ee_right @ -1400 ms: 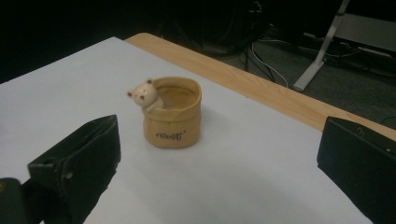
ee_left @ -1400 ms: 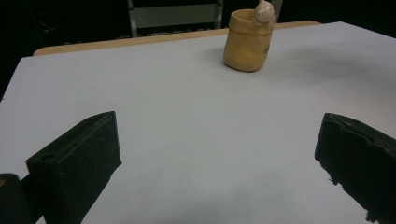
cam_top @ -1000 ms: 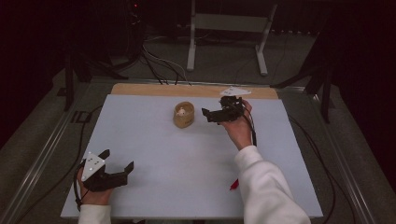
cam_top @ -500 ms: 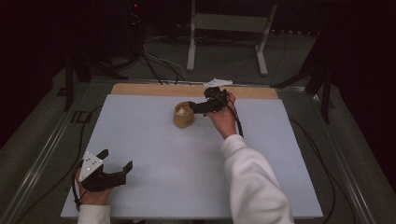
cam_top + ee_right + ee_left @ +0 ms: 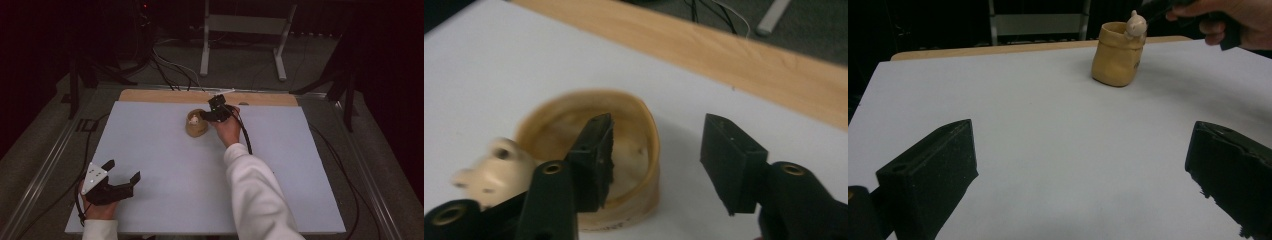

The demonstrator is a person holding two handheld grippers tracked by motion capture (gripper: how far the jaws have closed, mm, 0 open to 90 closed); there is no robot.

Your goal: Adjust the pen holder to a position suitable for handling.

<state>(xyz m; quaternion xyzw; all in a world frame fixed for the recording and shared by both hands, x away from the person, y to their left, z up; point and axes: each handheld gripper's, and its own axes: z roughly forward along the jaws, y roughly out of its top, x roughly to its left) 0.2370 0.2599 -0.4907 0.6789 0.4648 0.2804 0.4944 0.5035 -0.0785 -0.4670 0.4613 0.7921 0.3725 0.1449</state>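
Near the table's (image 5: 150, 200) far edge, just short of the wooden strip (image 5: 150, 95), stands the tan cup (image 5: 196, 126), upright, with a small pale figure (image 5: 1136, 23) on its rim. Right gripper (image 5: 210, 116) straddles the cup wall: one jaw inside, other outside, wall between them. Jaws have just been closing; outer pad not yet on the wall, so no grip. Left gripper (image 5: 122, 177) is well apart at the near left corner, jaws wide, nothing between.
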